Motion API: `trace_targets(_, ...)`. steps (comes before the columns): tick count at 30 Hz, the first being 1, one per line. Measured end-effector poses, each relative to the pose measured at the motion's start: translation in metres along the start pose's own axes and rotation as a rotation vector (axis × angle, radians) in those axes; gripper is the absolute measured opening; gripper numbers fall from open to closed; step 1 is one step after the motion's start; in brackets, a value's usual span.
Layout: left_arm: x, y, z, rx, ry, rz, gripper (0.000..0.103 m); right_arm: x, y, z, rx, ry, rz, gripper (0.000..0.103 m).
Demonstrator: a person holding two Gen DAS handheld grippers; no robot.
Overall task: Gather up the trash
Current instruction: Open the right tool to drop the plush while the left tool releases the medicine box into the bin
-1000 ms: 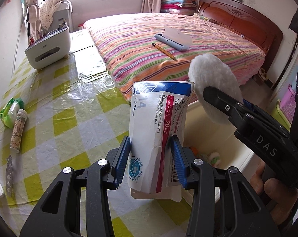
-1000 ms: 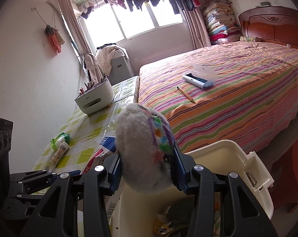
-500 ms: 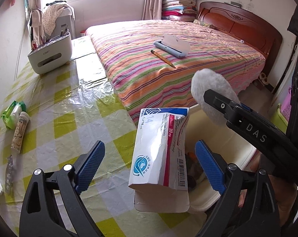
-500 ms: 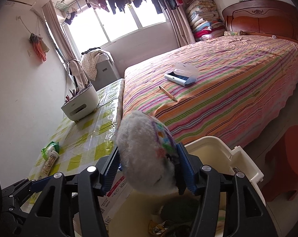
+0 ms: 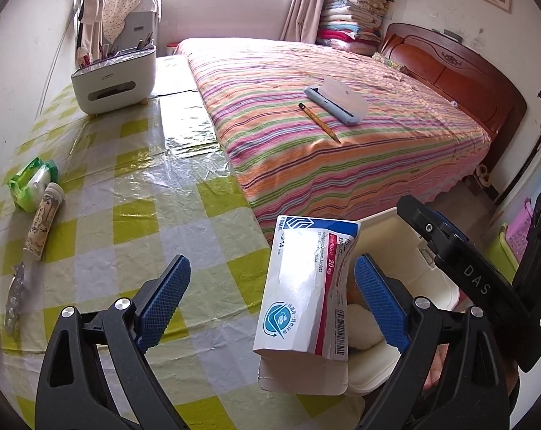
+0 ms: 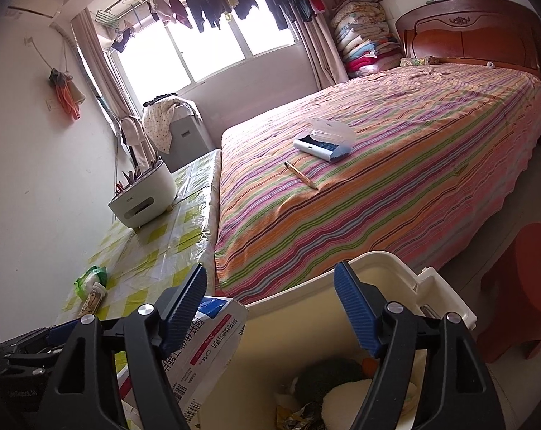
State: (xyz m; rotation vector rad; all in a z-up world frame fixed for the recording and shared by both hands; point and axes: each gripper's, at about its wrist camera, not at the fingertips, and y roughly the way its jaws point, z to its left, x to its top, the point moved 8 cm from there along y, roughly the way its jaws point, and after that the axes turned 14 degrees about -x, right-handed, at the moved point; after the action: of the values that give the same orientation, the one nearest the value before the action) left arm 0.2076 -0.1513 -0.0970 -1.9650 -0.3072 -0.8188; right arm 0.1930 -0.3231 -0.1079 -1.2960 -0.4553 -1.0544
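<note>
A white, blue and red medicine box hangs loose between the jaws of my open left gripper, upright, over the table's edge and the cream bin. Neither pad presses on it. In the right wrist view the same box leans at the bin's left rim. My right gripper is above the bin with its jaws opening and nothing between them. The white fluffy ball lies inside the bin among other trash.
On the checked tablecloth lie a green wipes pack, a tube and a blister strip. A white organizer stands at the back. The striped bed holds a pencil and a case. An orange stool stands right of the bin.
The left jaws opened wide and let go of the medicine box, which sank toward the bin. The right jaws opened and the fluffy ball dropped into the bin.
</note>
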Motion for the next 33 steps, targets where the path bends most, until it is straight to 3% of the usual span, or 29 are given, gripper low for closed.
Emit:
trace_targets(8, -0.008, 0.01, 0.013, 0.021, -0.042, 0.065, 0.092, 0.001, -0.001, 0.001, 0.006, 0.002, -0.001, 0.072)
trace_targets(11, -0.023, 0.025, 0.011, -0.041, -0.073, 0.174, 0.092, 0.001, -0.001, 0.0, 0.001, 0.003, 0.002, 0.072)
trace_targets(13, -0.031, 0.031, 0.002, -0.134, -0.109, 0.225, 0.092, 0.0, -0.001, 0.0, 0.0, 0.004, 0.004, 0.072)
trace_targets(16, -0.032, 0.027, -0.01, -0.248, -0.147, 0.212, 0.092, 0.003, -0.003, -0.002, -0.003, 0.017, -0.012, 0.072)
trace_targets(25, -0.032, 0.025, -0.027, -0.413, -0.211, 0.22, 0.092, 0.01, -0.006, -0.015, -0.019, 0.073, -0.031, 0.072)
trace_targets(33, -0.036, 0.024, -0.038, -0.395, -0.154, 0.232, 0.092, 0.013, -0.007, -0.02, -0.023, 0.089, -0.041, 0.072)
